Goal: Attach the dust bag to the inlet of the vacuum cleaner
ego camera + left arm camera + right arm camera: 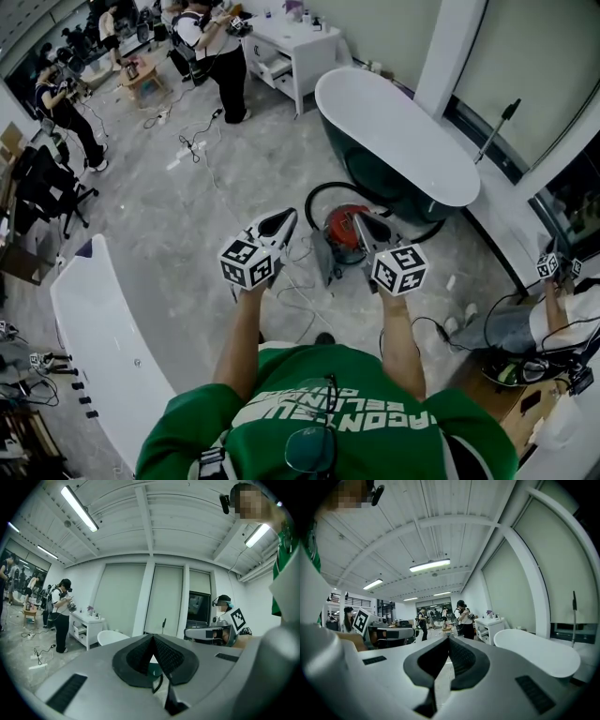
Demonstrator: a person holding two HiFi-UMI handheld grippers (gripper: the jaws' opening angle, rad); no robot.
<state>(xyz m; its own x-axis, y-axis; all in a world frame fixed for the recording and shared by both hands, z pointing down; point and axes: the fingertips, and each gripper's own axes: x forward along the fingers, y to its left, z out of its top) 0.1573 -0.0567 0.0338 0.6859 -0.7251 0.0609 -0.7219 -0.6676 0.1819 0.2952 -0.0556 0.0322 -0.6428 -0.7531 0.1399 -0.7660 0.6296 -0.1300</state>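
Observation:
In the head view a red vacuum cleaner (pixel 343 234) sits on the grey floor beside a dark bathtub, with its black hose (pixel 315 198) arching over it. I hold both grippers level at chest height above it. My left gripper (pixel 286 218) hangs just left of the vacuum and my right gripper (pixel 362 221) overlaps its right side. In the left gripper view the left gripper (pixel 153 637) has its ribbed pads meeting at the tip with nothing between them. The right gripper (pixel 449 639) is likewise shut and empty. I cannot make out a dust bag.
A dark bathtub with a white rim (pixel 401 141) stands behind the vacuum. A white cabinet (pixel 291 45) is farther back and a long white tub (pixel 98 337) lies at my left. Cables (pixel 298 298) trail over the floor. Other people (pixel 220 47) work nearby, one seated at right (pixel 553 319).

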